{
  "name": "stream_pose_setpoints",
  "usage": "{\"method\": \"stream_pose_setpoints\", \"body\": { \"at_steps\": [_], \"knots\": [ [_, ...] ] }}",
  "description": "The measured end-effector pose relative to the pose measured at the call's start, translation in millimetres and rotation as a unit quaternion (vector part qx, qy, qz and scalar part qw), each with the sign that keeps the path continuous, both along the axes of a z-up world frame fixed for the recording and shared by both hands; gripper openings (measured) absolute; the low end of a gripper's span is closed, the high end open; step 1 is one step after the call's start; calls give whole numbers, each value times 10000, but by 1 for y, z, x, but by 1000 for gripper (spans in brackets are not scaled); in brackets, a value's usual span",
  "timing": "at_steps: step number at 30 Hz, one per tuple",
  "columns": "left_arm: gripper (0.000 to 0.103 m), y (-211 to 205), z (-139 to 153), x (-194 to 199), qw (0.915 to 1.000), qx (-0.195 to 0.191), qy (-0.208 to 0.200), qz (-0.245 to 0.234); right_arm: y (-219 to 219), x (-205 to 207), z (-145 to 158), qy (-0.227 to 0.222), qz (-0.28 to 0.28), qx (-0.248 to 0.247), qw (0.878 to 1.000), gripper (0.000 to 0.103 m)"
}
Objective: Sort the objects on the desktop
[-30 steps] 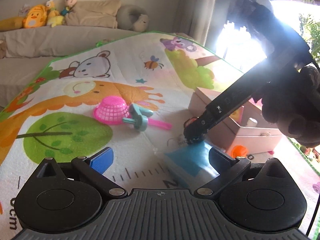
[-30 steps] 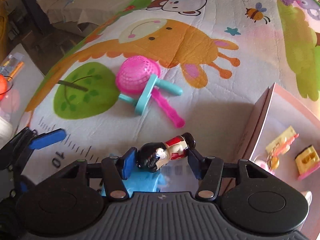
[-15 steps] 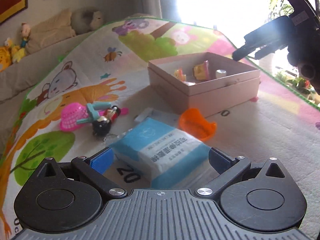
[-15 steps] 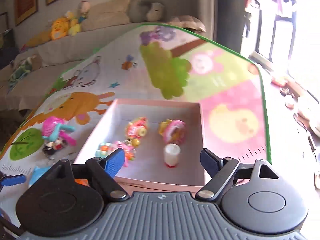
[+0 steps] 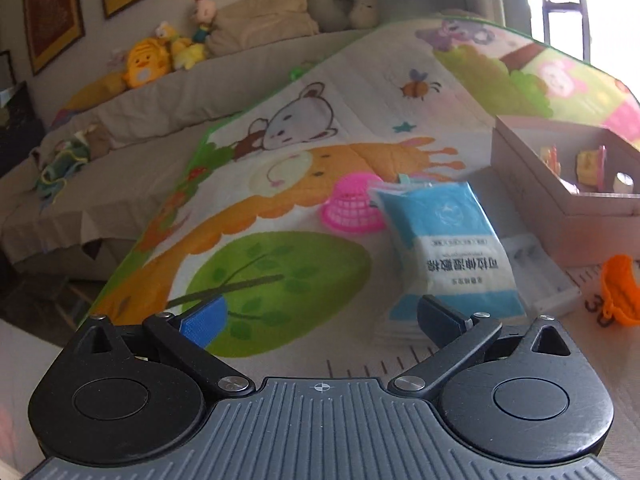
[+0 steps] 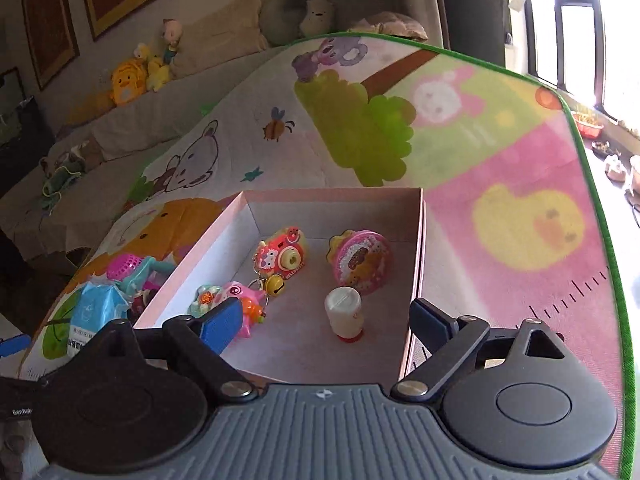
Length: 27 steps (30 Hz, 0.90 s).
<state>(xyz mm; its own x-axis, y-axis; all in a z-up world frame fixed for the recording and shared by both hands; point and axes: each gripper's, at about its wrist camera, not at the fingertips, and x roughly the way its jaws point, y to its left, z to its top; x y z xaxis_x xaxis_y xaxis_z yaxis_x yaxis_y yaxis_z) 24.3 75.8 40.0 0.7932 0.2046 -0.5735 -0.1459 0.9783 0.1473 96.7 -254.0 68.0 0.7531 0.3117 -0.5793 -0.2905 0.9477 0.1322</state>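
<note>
My right gripper hangs over the open pink box; its jaws are opening with nothing gripped. Below them in the box stand a small white bottle, a toy camera, a round pink tin and a pink-orange toy. My left gripper is open and empty, low over the play mat. A blue-and-white packet lies just beyond its right finger. Behind the packet sits a pink basket. The right wrist view shows the same packet and basket left of the box.
The pink box stands right of the packet, with an orange toy and a flat clear packet in front of it. A teal toy lies by the basket. The mat's green edge runs along the right. A sofa with plush toys is behind.
My right gripper let go of a small doll, opened wide and swung from the mat to above the box. The left view swung right, then back left; the packet now sits right of its fingers.
</note>
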Motion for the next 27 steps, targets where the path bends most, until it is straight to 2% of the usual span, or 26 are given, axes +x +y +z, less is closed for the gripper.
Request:
{"method": "stream_pose_setpoints", "body": {
  "at_steps": [2,5,6,7,8,9,10,12,13,14,16,19,20,22,24,26,27],
  "knots": [
    [103,3,10,-8,9997,-141,-217,-2,19,-23,0,-103,466,-200,9987,91],
    [103,-6,24,-14,9979,-367,-475,-259,52,-47,-13,78,1218,-465,9914,90],
    [103,-11,27,-15,9967,-464,-514,-430,64,-53,-20,114,1396,-655,9880,85],
    [103,-19,30,-16,9952,-545,-528,-623,74,-59,-27,102,1534,-859,9844,73],
    [103,-27,32,-18,9933,-612,-537,-822,84,-63,-34,100,1618,-1048,9812,67],
    [103,-35,33,-20,9912,-667,-543,-1006,90,-62,-40,158,1624,-1163,9797,54],
    [103,-42,34,-22,9893,-712,-533,-1157,91,-60,-45,264,1585,-1147,9803,44],
    [103,-57,30,-21,9850,-835,-409,-1454,83,-58,-47,386,1398,-926,9851,40],
    [103,-64,26,-21,9827,-898,-320,-1589,76,-57,-46,404,1269,-857,9874,30],
    [103,-71,22,-19,9805,-943,-230,-1707,69,-57,-45,414,1134,-810,9894,27],
    [103,-83,13,-15,9777,-941,-93,-1874,49,-60,-47,449,807,-634,9937,27],
    [103,-100,-2,-2,9781,-843,80,-1899,22,-69,-52,543,489,-334,9968,29],
    [101,-103,-6,4,9787,-846,147,-1863,14,-72,-54,590,407,-190,9972,32],
    [96,-108,-14,19,9812,-792,320,-1729,2,-79,-59,617,230,77,9978,53],
    [96,-114,-17,27,9850,-546,297,-1611,-6,-84,-64,553,95,242,9981,61],
    [93,-117,-18,34,9861,-432,329,-1571,-8,-87,-67,422,60,297,9986,62],
    [93,-117,-18,36,9863,-388,340,-1569,-6,-88,-68,379,65,267,9989,67]
  ]
}}
